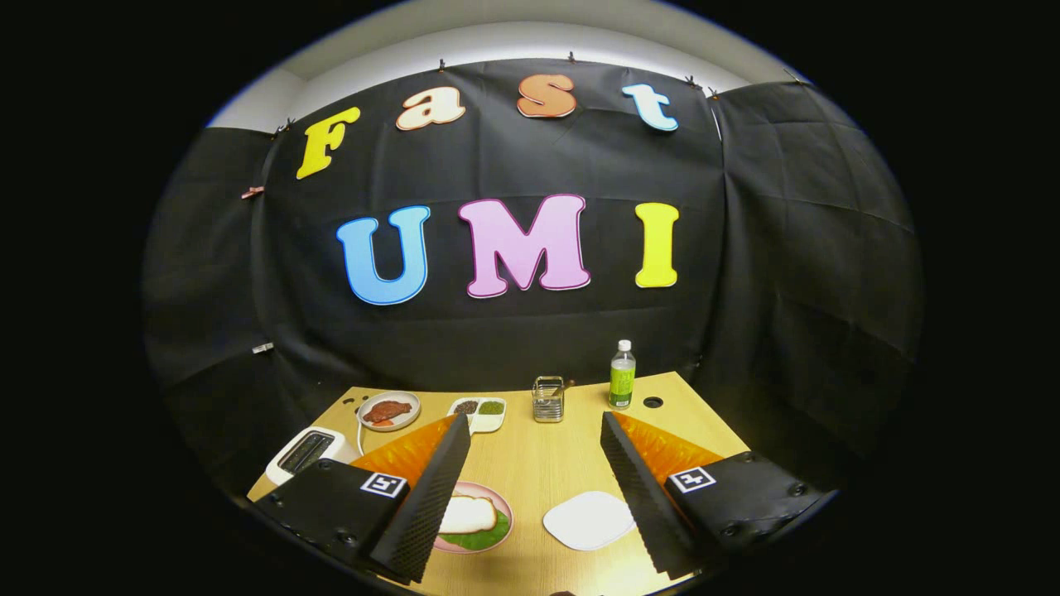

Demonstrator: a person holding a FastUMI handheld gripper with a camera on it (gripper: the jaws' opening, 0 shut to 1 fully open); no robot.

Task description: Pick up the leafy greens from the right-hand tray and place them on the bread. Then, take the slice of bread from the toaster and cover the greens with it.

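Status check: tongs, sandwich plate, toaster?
Tongs open, holding nothing, above the table. Bread slice lies over greens on the pink plate between the fingers. Toaster beyond the left finger. Nothing in the way.

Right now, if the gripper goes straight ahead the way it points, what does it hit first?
The gripper is open, nothing between its fingers. Straight ahead, the small metal wire holder at the far side of the wooden table looks like the first thing it would meet, though the gripper may be high enough to pass over it.
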